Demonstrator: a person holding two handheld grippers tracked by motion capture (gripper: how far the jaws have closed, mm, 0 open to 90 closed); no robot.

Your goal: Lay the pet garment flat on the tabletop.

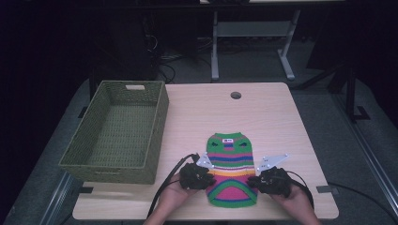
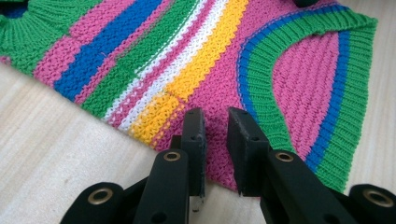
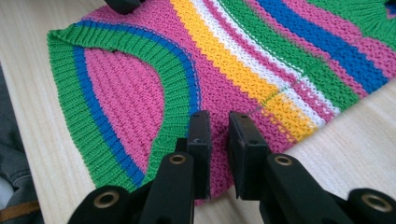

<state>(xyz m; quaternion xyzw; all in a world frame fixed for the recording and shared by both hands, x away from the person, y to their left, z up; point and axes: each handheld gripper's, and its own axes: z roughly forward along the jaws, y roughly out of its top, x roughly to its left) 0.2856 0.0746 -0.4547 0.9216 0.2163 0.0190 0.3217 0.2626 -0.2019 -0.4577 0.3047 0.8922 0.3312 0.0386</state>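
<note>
A small striped knit sweater [image 1: 230,161] in green, blue, pink, yellow and white lies flat on the near middle of the wooden table [image 1: 277,122], its green-and-blue ribbed hem toward me. My left gripper [image 1: 209,178] sits at the sweater's left edge near the hem. In the left gripper view its jaws [image 2: 215,121] stand close together, pinching the pink knit [image 2: 219,88] at the edge. My right gripper [image 1: 255,182] mirrors it on the right edge. In the right gripper view [image 3: 219,122] it likewise nips the pink fabric [image 3: 219,95] beside the hem band.
A green woven basket [image 1: 159,117] stands empty at the table's left side. A round cable hole [image 1: 235,95] sits near the far edge. Bare tabletop lies to the right of and beyond the sweater. Desk legs and cables stand on the dark floor behind.
</note>
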